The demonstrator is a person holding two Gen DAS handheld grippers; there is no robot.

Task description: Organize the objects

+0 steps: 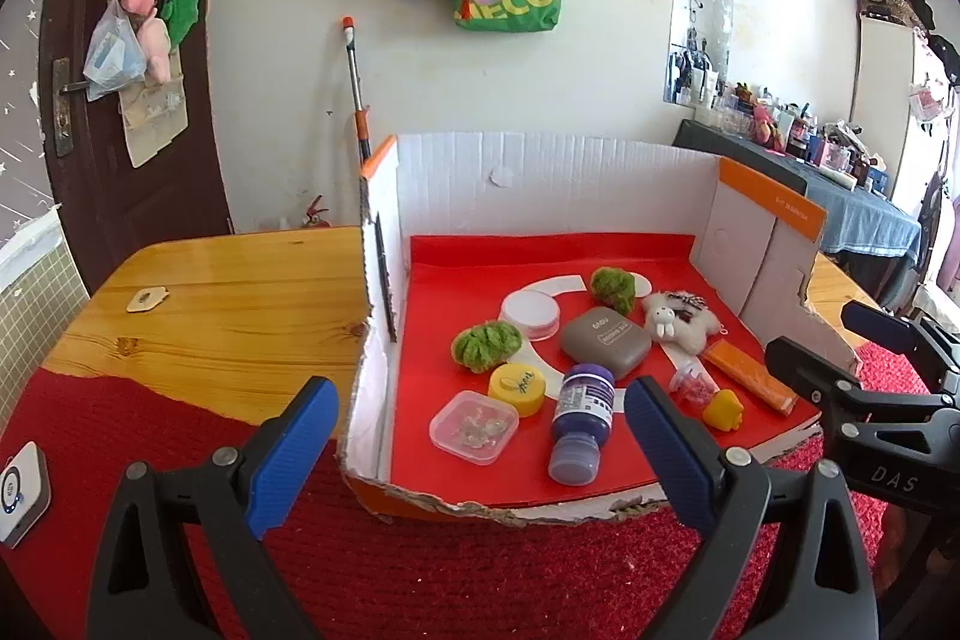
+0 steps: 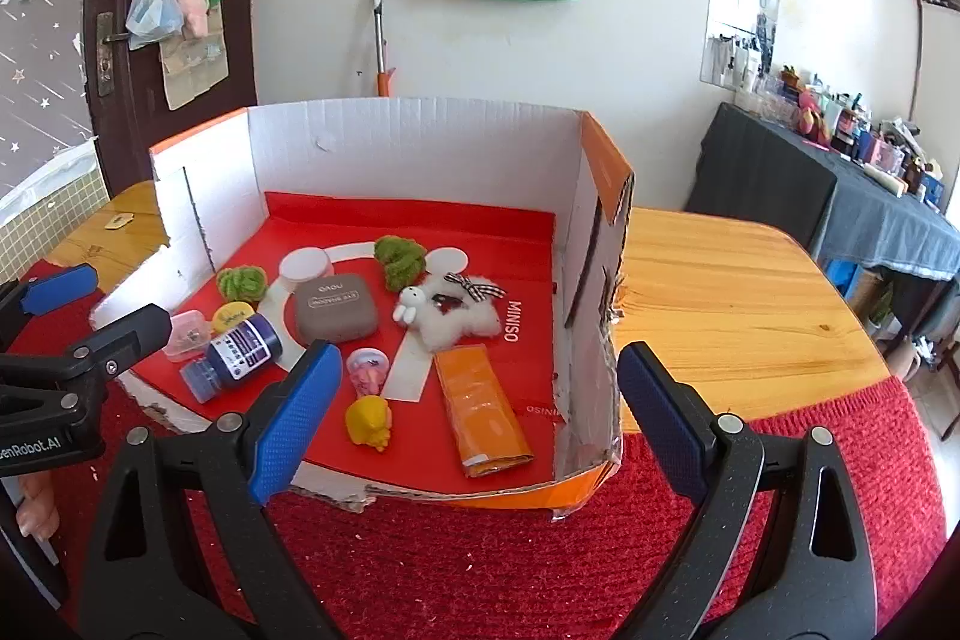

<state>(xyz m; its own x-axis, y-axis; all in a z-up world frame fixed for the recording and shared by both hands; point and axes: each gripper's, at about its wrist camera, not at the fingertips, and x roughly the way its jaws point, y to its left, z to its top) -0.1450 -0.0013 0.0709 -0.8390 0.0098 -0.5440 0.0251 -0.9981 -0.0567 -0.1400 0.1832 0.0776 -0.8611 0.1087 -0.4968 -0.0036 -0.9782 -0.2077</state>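
A cardboard box (image 1: 540,172) (image 2: 408,142) with a red floor and a torn front holds several small items: a purple bottle (image 1: 581,415) (image 2: 237,349) on its side, a grey case (image 1: 605,341) (image 2: 336,309), a yellow cap (image 1: 517,388), a clear small box (image 1: 474,427), two green fuzzy balls (image 1: 485,345) (image 1: 613,287), a white plush (image 1: 681,321) (image 2: 447,313), an orange packet (image 1: 750,376) (image 2: 483,409), a yellow toy (image 1: 723,409) (image 2: 369,421). My left gripper (image 1: 480,454) is open and empty before the box front. My right gripper (image 2: 474,424) is open and empty at the front right corner.
The box sits on a wooden table (image 1: 228,298) (image 2: 732,292) partly covered by a red mat (image 1: 420,568) (image 2: 480,568). A white device (image 1: 21,484) lies at the mat's left edge. A cluttered side table (image 2: 870,184) stands at right.
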